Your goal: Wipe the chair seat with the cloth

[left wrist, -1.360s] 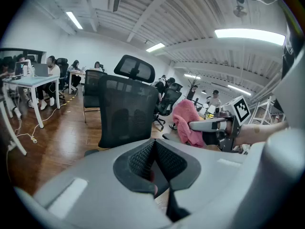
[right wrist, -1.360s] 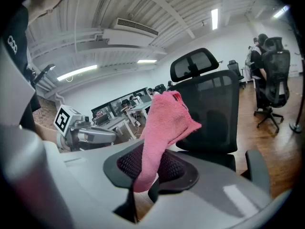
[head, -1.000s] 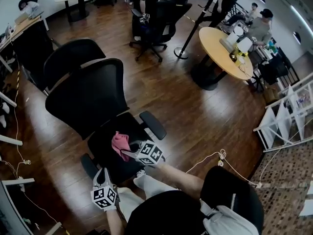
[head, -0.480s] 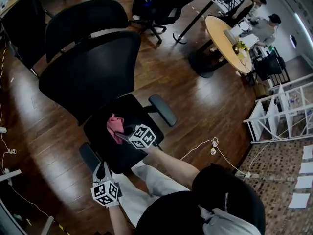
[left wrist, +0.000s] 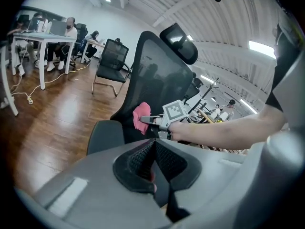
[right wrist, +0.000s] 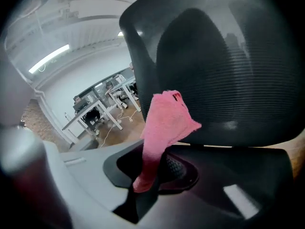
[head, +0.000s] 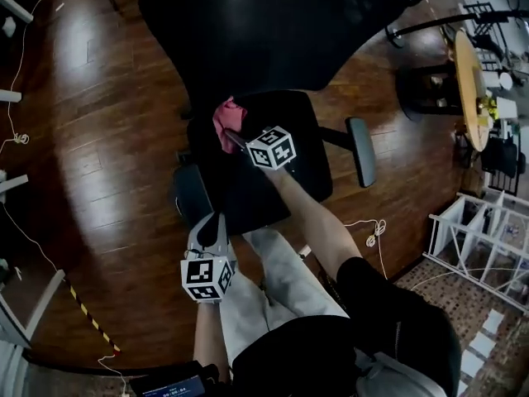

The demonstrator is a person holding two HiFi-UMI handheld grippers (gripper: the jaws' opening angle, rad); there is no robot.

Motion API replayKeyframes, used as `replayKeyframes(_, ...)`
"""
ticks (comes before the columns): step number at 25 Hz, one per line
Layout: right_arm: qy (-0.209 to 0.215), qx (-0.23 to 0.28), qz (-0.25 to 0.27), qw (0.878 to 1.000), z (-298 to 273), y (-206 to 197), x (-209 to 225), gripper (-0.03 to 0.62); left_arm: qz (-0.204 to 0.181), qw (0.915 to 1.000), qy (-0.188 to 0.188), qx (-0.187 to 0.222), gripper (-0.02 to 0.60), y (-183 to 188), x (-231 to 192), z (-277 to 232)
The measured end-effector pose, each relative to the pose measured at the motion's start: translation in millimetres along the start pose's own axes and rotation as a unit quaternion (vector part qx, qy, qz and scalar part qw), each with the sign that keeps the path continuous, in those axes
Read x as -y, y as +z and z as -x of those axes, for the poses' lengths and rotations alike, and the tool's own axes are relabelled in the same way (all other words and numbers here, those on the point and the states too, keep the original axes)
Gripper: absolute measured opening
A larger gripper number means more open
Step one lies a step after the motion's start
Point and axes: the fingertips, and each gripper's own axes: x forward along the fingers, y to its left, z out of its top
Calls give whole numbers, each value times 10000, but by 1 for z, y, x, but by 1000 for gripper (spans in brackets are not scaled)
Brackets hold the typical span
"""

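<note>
- The right gripper [head: 237,137] has its fingers pinched tight on the pink cloth [head: 226,119].
- The cloth is over the back part of the chair seat [head: 235,184], at about 11 o'clock from the seat's middle. It is close to the chair back [head: 273,23]. I cannot tell if it touches the seat.
- The left gripper [left wrist: 153,150] waits at about 7 o'clock, just off the front edge of the seat. Its fingers are pressed together with nothing in them.
- The cloth is all bunched up, so I think it may rub only a thin stripe and miss spots.
- Only one end is pinched, so a hard push could pull it out.
- Nothing holds the chair, so it might turn or slide away when pushed.
</note>
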Motion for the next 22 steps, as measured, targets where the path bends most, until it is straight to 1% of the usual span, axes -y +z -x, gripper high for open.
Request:
replayKeyframes(2, 40, -125, -13, 9999, -25, -5, 5, 63, 62, 10000, -13, -52, -6, -7, -7, -4)
replayKeyframes(4, 175, -302, -4, 9994, -49, -14, 2, 64, 125, 9999, -32, -91, -6, -14, -13, -8)
replayKeyframes(9, 710, -837, -21, 9940, -111, -44, -30, 64, 162, 9995, -16, -280, -6, -32, -25, -14)
replayKeyframes(10, 727, -939, 7, 9929, -121, -48, -32, 63, 149, 9994, -10, -319, -6, -34, -26, -15)
replayKeyframes(13, 598, -1177, 110, 9912, -137, -59, -27, 63, 190, 9992, 13, -359, -6, -37, -28, -16)
replayKeyframes(15, 569, -1189, 88, 9912, -140, -61, -21, 64, 236, 9991, 21, -361, -6, -38, -28, -17)
replayKeyframes(19, 679, -1168, 141, 9907, -137, -60, -12, 64, 218, 9991, 54, -365, -6, -37, -26, -21)
replayKeyframes(22, 565, -1134, 83, 9919, -133, -60, 5, 64, 261, 9990, 151, -333, -6, -33, -28, -27)
